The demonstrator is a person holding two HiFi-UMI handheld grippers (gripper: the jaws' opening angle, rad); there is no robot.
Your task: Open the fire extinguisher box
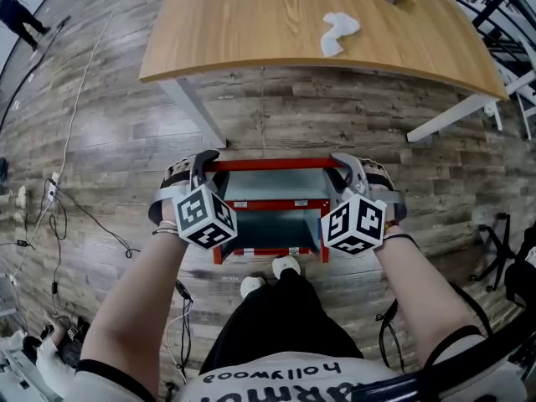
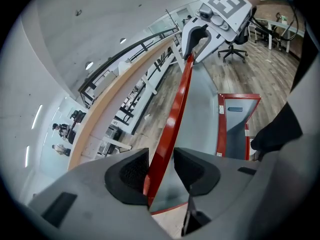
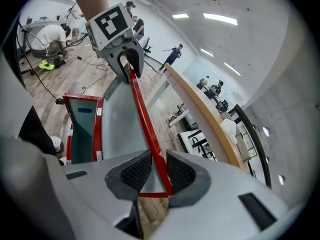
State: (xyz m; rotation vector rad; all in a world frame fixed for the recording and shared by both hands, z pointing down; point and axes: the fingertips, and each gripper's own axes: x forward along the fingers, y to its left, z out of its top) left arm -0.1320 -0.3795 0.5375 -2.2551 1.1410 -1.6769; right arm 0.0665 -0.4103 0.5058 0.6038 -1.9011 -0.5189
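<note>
A red fire extinguisher box (image 1: 268,239) stands on the wood floor just in front of my feet. Its red-framed lid (image 1: 270,164), with a grey panel, is swung up and tilted toward the table. My left gripper (image 1: 203,171) (image 2: 161,170) is shut on the lid's top red rim (image 2: 175,115) near its left corner. Near the right corner, my right gripper (image 1: 340,171) (image 3: 154,172) is shut on the same rim (image 3: 144,118). Each gripper view shows the other gripper clamped at the rim's far end. The open box body (image 2: 235,120) (image 3: 82,118) shows a grey inside.
A wooden table (image 1: 276,23) with a white cloth (image 1: 338,33) stands right behind the box, its white legs (image 1: 194,107) close to the lid. Cables (image 1: 59,199) trail over the floor at left. My shoes (image 1: 270,276) touch the box's front. An office chair (image 2: 234,50) stands farther off.
</note>
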